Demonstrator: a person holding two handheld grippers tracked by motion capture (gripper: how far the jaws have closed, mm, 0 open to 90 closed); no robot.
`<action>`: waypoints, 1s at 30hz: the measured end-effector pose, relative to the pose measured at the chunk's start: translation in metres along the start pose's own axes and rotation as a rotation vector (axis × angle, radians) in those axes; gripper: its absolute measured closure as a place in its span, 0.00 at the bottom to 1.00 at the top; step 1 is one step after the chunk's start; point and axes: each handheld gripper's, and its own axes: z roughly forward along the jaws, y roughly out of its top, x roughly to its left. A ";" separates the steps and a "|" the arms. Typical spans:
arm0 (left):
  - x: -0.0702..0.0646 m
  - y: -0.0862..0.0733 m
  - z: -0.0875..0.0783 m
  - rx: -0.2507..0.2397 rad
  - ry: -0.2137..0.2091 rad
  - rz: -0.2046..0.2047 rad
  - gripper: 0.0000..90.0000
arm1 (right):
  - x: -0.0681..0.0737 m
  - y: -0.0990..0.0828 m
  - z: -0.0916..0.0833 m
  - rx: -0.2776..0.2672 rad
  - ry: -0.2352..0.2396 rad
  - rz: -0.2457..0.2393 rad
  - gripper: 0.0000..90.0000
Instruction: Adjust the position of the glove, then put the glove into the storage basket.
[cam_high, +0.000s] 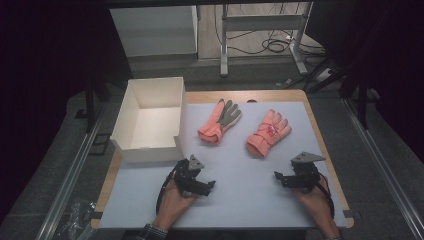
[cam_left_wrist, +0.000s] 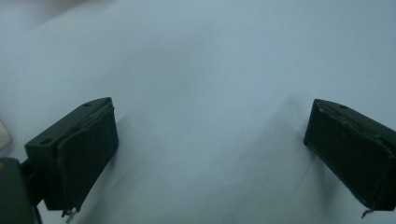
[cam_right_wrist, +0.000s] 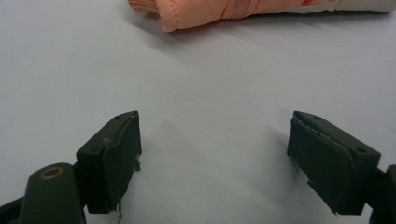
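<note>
Looking at the two pink gloves here, they're the obvious things to deal with. Right glove (cam_high: 268, 133) lies back-up on the bench (cam_high: 240, 200), fingers pointing away from the person, cuff toward them. Left glove (cam_high: 220, 121) sits just beside it, well apart from touching, palm-up with a grey palm patch showing, cuff also nearer the person. Both look like padded winter gloves, so my guess is light, soft and floppy: they'll sag and fold when lifted rather than hold shape, nothing fragile about them, and the quilted fabric shouldn't be slippery. I'd go for the cuff, since it's the thickest bunched edge and the closest part; you can see that puffy cuff end (cam_right_wrist: 187, 14) at the top of the right gripper view. Pinching a single finger would probably just let the rest dangle.

White open box (cam_high: 150, 120) stands at the left side of the bench, beside the left glove, empty as far as I can tell.

Left tongs (cam_high: 206, 186) are spread wide with nothing between them, low over bare bench in front of the box. Right tongs (cam_high: 280, 177) are spread wide too, empty, aimed toward the right glove's cuff, near it but not touching. Both hands rest near the front edge.
</note>
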 end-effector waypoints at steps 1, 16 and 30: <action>0.000 0.000 0.000 0.000 0.000 0.000 0.03 | 0.000 0.000 0.000 0.000 0.000 0.000 0.20; 0.000 0.000 0.000 0.000 -0.001 -0.001 0.03 | 0.000 0.001 0.000 0.005 0.004 0.004 0.19; 0.000 0.000 0.000 -0.002 0.001 0.005 0.03 | 0.000 0.001 -0.001 0.006 0.004 -0.001 0.20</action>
